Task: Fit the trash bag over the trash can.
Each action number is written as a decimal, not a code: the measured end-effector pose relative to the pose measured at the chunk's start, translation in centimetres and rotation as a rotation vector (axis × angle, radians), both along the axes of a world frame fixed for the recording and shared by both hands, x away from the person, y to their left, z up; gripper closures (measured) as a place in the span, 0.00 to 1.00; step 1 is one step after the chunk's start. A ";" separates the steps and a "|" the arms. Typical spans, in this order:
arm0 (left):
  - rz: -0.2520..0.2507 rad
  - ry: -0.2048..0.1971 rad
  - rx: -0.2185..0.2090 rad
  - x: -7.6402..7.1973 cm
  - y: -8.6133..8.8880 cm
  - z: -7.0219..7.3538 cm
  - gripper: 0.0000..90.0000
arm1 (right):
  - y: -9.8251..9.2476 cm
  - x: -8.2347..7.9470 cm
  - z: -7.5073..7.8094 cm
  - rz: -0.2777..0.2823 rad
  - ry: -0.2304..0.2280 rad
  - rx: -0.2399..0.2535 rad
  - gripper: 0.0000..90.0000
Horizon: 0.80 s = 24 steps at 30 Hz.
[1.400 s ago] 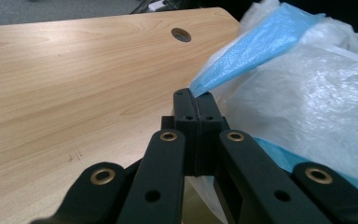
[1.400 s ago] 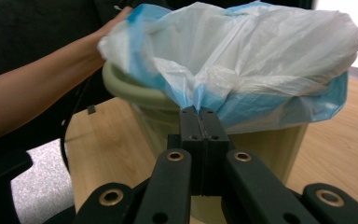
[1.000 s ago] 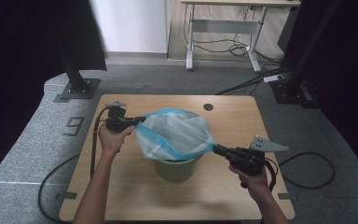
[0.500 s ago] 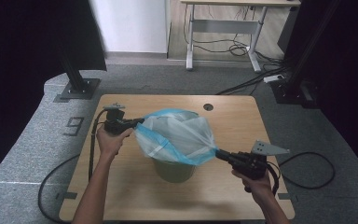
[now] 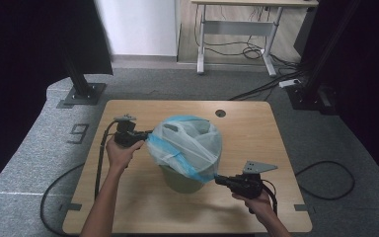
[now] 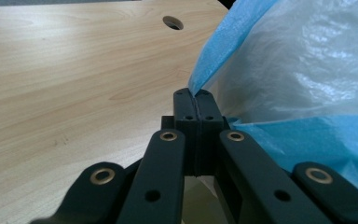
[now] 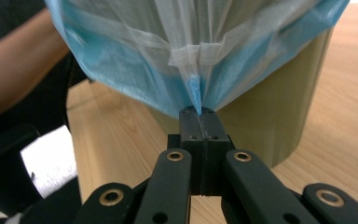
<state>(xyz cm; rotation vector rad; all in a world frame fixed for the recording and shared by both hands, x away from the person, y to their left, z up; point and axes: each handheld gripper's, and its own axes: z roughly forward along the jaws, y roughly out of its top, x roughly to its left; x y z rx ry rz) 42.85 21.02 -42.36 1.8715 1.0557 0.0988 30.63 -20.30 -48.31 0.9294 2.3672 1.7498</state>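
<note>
Bin, olive-green and round, stands upright near the middle of the table; a thin bag, translucent white with a blue band at its edge, is drawn over the bin's mouth and part-way down its wall; bag sits skewed, lower on the person's right than on the left. Left gripper held level at the bin's left side, jaws pressed together on a pinch of the blue edge; in the left gripper view the blue film runs up from between the closed tips, stretched taut. Right gripper low at the bin's near right, close above the table; jaws likewise clamped on the bag's edge, a gathered blue fold rising from the tips, bin wall just behind. Cable trails from the left gripper off the near edge; round hole in the table beyond the bin.
</note>
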 end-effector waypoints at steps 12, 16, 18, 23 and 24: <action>-0.029 0.036 -0.004 0.1 -0.3 -1.0 1.00 | 1.2 0.8 -2.8 -0.012 0.032 -0.052 0.99; -0.025 0.029 0.037 -0.1 -0.5 -1.0 1.00 | 0.8 -0.1 -1.8 -0.078 -0.036 -0.069 0.90; -0.025 0.025 0.043 -0.2 -0.5 -1.0 1.00 | 0.3 -1.2 -0.6 -0.134 -0.090 -0.056 0.74; -0.024 0.018 0.036 -0.4 -0.5 -0.8 1.00 | -0.5 -3.8 2.3 -0.185 -0.196 -0.002 0.57; -0.025 0.018 0.034 -0.5 -0.5 -0.8 1.00 | -0.5 -4.2 2.8 -0.186 -0.209 0.001 0.54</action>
